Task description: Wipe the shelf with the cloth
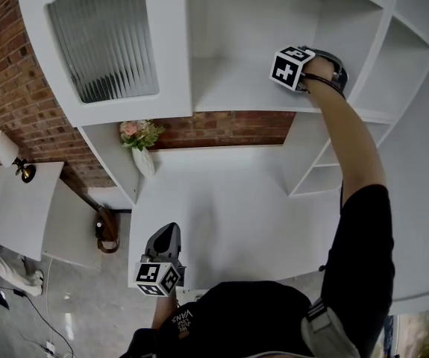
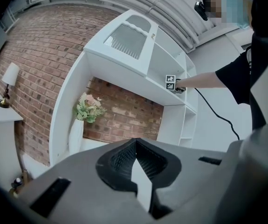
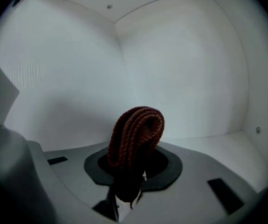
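Head view: the right gripper (image 1: 320,64) was inside the upper shelf (image 1: 236,88). The left gripper (image 1: 162,263) hung low, well apart.
Left gripper view: jaws together, nothing held.
Right gripper view: jaws clamped on the folded cloth (image 3: 136,134). Its fold projected ahead toward the back corner, just above the shelf board.

Right gripper (image 1: 322,60) sits up on the upper shelf (image 1: 229,88) of the white unit, near its right wall, arm stretched out. Left gripper (image 1: 166,233) hangs low over the front edge of the white counter (image 1: 229,200). Vase of flowers (image 1: 141,146) stands in the counter's back left corner against the brick wall (image 1: 221,127). Ribbed-glass door (image 1: 102,39) at upper left.
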The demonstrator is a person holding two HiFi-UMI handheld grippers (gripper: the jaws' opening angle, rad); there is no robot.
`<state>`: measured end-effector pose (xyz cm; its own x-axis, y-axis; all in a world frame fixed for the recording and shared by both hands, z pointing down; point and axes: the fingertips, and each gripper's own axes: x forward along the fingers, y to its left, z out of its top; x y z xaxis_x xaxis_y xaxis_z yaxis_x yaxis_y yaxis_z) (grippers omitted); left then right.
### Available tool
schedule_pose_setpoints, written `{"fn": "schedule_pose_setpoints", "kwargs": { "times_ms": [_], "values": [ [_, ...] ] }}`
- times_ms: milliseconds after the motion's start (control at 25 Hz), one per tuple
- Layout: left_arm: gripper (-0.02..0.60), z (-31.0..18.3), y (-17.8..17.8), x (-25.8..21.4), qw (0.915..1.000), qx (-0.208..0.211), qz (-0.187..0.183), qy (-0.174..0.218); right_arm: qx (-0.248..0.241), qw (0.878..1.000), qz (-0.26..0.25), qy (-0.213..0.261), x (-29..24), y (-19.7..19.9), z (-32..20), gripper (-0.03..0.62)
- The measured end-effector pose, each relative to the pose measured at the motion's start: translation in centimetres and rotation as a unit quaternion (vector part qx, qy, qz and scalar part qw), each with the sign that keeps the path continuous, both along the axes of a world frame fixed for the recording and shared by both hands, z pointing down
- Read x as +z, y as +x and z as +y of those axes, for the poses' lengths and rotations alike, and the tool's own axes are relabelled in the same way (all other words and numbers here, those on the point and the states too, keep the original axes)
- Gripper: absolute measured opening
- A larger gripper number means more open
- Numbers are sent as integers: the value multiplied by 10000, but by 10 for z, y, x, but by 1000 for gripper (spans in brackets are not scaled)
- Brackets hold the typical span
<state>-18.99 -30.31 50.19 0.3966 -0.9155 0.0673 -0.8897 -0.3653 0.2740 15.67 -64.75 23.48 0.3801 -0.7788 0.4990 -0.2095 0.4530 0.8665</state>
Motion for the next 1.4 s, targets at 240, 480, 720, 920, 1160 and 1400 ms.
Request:
{"fn": "schedule_pose_setpoints", "kwargs": {
  "times_ms": [240, 480, 720, 920, 1160, 1400],
  "values": [
    [6, -1, 4, -2, 10000, 79, 9, -17, 400, 9929, 1114, -134, -1, 29, 6, 94],
    [6, 4, -3, -2, 10000, 58, -12, -39, 112, 9974, 695, 161, -12, 10, 8, 94],
    [6, 10, -7, -6, 9999, 104, -16, -16, -1043, 9934, 91, 466, -29, -87, 26, 94],
    [6, 23, -13, -5, 9999, 141, -34, -43, -2264, 9723, -267, 522, -31, -194, 59, 94],
    [6, 38, -34, -3, 9999, -100, 9, -66, -3019, 9514, -597, 60, -6, -273, 80, 94],
    [6, 49, -47, 0, 9996, -241, 45, -112, -2836, 9566, -650, -138, 3, -272, 74, 92]
  ]
}}
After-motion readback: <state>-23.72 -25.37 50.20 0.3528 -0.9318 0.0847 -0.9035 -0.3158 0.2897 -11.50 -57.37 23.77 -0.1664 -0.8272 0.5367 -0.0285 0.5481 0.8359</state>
